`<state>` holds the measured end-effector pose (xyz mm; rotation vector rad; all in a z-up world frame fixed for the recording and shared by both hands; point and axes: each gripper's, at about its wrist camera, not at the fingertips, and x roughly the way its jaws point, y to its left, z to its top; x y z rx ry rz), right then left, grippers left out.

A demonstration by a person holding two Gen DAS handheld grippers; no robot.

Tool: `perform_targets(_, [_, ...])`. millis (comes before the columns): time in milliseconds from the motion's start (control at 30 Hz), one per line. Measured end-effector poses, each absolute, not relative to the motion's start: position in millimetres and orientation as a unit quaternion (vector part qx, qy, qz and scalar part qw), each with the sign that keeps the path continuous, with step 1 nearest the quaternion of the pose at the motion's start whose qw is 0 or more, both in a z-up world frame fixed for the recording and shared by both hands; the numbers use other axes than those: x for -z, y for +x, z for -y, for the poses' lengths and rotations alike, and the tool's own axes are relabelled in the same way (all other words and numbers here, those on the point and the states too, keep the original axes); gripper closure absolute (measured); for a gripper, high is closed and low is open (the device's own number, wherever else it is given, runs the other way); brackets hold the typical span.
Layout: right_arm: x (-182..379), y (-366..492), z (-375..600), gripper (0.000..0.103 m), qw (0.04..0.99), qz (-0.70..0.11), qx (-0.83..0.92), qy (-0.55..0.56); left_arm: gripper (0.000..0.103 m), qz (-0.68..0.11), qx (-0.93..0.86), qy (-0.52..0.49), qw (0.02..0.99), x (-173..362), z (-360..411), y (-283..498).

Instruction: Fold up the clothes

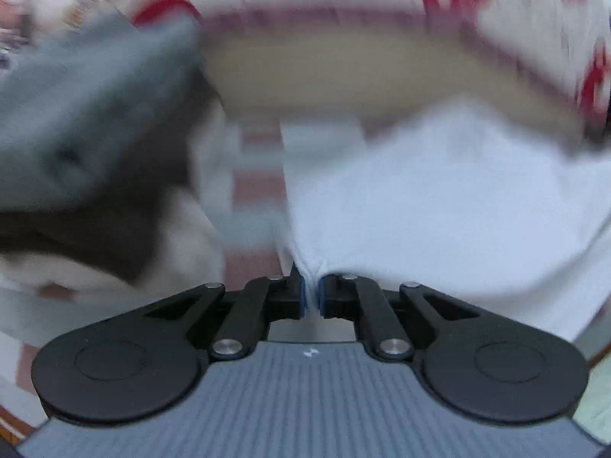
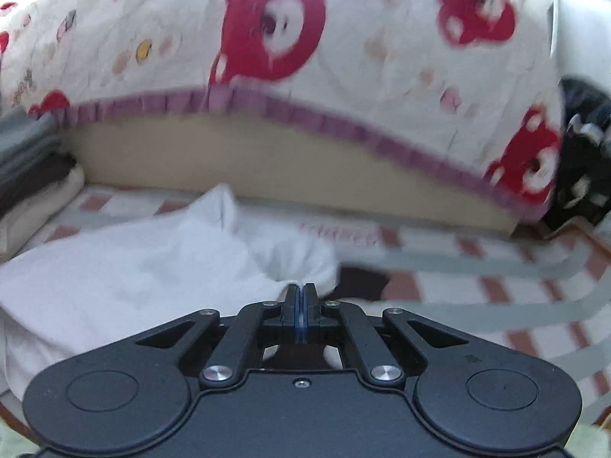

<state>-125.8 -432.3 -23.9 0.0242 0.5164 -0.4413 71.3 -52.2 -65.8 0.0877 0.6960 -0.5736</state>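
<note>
A white garment [image 1: 420,198] hangs bunched in front of my left gripper [image 1: 312,290], whose blue pads are shut on a pinched fold of it. In the right wrist view the same white garment [image 2: 133,267] lies crumpled on the checked sheet [image 2: 496,267], spreading to the left. My right gripper [image 2: 301,290] is shut, its pads together, with a thin edge of the garment caught at the tips. The left wrist view is blurred.
A stack of folded grey, dark and cream clothes [image 1: 76,114] sits at the left, also at the left edge of the right wrist view [image 2: 23,160]. Behind stands a beige mattress side [image 2: 267,160] under a white blanket with red bears [image 2: 267,38]. A dark bundle [image 2: 584,152] lies far right.
</note>
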Motion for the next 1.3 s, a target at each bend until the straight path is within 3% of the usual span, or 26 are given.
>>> perform_targets(167, [-58.2, -188.7, 427.6, 0.102, 0.951, -0.211, 0.224, 0.033, 0.097, -0.272, 0.316, -0.063, 0.907, -9.9, -1.4, 23.3])
perform_targets(267, [-81.4, -230.9, 425.7, 0.102, 0.942, -0.236, 0.238, 0.038, 0.097, -0.300, 0.378, -0.094, 0.871, -25.7, -18.0, -8.8])
perform_targets(400, [-58.8, -276.8, 429.5, 0.102, 0.905, -0.329, 0.269, 0.038, 0.097, -0.404, 0.429, -0.102, 0.802, -3.3, -22.1, -34.8])
perform_targets(600, [33.1, -297.8, 446.7, 0.101, 0.828, -0.494, 0.243, 0.110, 0.095, -0.581, 0.400, -0.045, 0.708, 77.8, -0.6, -53.7])
perform_targets(633, [43.1, -293.2, 449.8, 0.100, 0.817, -0.512, 0.235, 0.126, 0.095, -0.595, 0.397, -0.042, 0.698, 83.1, 2.2, -53.9])
perform_targets(667, [47.2, -287.3, 451.6, 0.092, 0.813, -0.516, 0.231, 0.142, 0.095, -0.599, 0.400, -0.038, 0.693, 83.8, 4.6, -53.3])
perform_targets(700, [43.9, -280.6, 451.2, 0.091, 0.820, -0.508, 0.217, 0.150, 0.087, -0.598, 0.402, -0.034, 0.693, 81.3, 6.5, -52.6])
perform_targets(733, [39.0, -273.8, 450.3, 0.089, 0.829, -0.498, 0.201, 0.157, 0.073, -0.593, 0.405, -0.030, 0.696, 75.2, 7.8, -51.5])
perform_targets(800, [21.3, -256.6, 447.3, 0.067, 0.851, -0.476, 0.158, 0.156, 0.059, -0.575, 0.416, -0.042, 0.703, 59.3, 8.7, -43.3])
perform_targets(833, [12.4, -248.3, 445.5, 0.054, 0.862, -0.464, 0.142, 0.148, 0.058, -0.566, 0.422, -0.049, 0.707, 51.0, 9.0, -38.3])
perform_targets(867, [3.9, -239.0, 444.6, 0.049, 0.872, -0.452, 0.131, 0.138, 0.058, -0.557, 0.427, -0.057, 0.710, 42.7, 12.0, -31.7])
perform_targets(1067, [-18.2, -117.7, 474.5, 0.048, 0.888, -0.432, 0.036, 0.152, 0.048, -0.496, 0.414, -0.042, 0.762, 10.0, 54.1, 28.1])
perform_targets(1167, [-3.4, -45.8, 503.6, 0.048, 0.864, -0.451, 0.008, 0.225, 0.048, -0.493, 0.371, -0.022, 0.787, 20.2, 94.4, 75.3])
perform_targets(1300, [27.3, 36.9, 531.6, 0.048, 0.820, -0.482, 0.018, 0.307, 0.048, -0.512, 0.349, -0.083, 0.781, 53.0, 136.8, 131.3])
